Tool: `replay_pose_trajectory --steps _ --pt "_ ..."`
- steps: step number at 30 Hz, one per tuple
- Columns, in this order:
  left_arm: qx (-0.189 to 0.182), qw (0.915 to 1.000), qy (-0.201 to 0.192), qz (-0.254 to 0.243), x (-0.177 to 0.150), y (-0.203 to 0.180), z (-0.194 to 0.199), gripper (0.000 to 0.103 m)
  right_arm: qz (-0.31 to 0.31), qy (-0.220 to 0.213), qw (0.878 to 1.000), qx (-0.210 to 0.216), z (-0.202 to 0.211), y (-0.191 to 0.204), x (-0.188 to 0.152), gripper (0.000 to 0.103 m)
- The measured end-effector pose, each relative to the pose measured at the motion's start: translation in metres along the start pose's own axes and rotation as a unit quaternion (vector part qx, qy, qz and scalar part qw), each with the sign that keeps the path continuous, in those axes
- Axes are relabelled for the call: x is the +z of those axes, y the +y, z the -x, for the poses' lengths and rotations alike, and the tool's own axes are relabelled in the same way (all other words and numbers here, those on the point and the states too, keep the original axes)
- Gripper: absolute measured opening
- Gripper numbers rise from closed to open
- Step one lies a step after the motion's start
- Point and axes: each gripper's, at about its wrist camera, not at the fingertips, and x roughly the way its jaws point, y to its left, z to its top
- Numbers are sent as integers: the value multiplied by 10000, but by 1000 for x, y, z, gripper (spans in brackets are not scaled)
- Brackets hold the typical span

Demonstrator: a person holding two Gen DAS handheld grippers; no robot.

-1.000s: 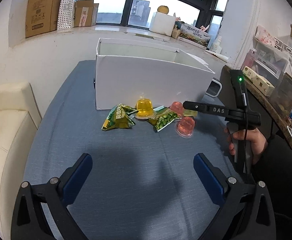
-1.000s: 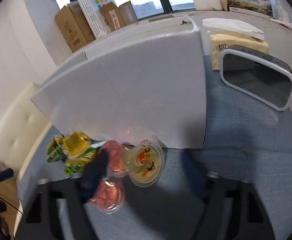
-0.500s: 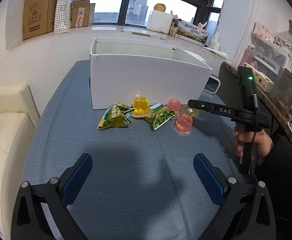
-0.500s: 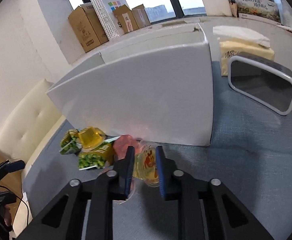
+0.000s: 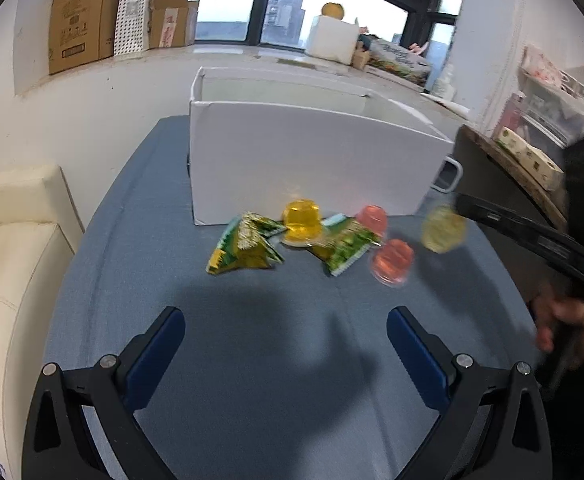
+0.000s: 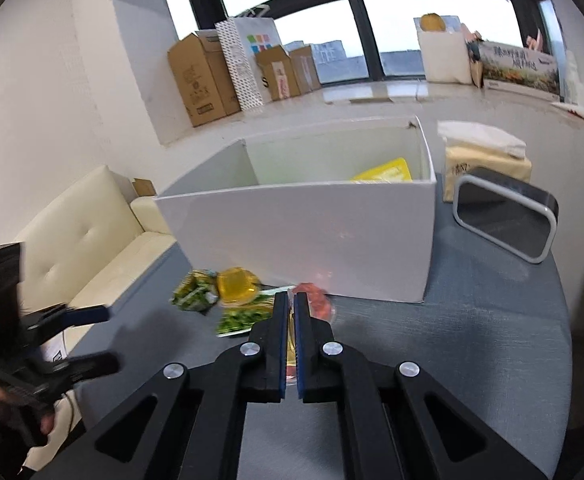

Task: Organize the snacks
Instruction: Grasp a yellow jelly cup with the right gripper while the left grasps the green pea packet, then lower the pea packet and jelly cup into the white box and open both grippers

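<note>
Across the blue table, left to right, the left gripper hovers near the front edge with its fingers spread wide and nothing between them; ahead of it, along the foot of the white box, lie a green snack packet, a yellow jelly cup, a second green packet and two pink jelly cups. Furthest right, the right gripper has its fingers pinched on a pale yellow jelly cup, held clear of the table just off the box's right front corner. The step in hand looks like carrying this cup into the box, where a yellow packet already lies. To do it well, the grip should stay firm, since the cup appears to be caught thinly by its flat lid; it should rise above the front wall before crossing, and be let go low inside the box. In the right wrist view the cup shows only as a yellow sliver between the pressed fingers.
</note>
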Motion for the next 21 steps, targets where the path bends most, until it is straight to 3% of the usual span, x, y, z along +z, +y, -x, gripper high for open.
replay_pose_trajectory --steps 8,12,13,14,16,17,21 --pt "359 9992 191 -3 30 20 -55 103 35 102 9999 -22 8 11 -10 2" --pt "338 9987 363 -89 37 25 -78 102 27 123 9999 -15 10 13 -13 2" --pt "317 9984 462 -116 37 26 -83 95 36 136 9999 -21 10 14 -13 2" --pt "294 9982 499 -130 37 26 -85 73 37 141 9999 -27 11 15 -13 2" --pt "274 9981 496 -250 37 24 -84 52 41 130 9999 -23 12 15 -12 2" --pt "207 9982 500 -251 36 24 -82 47 46 127 9999 -33 12 16 -12 2" --pt "-37 9994 238 -262 33 20 -56 46 22 128 9999 -19 12 15 -8 2"
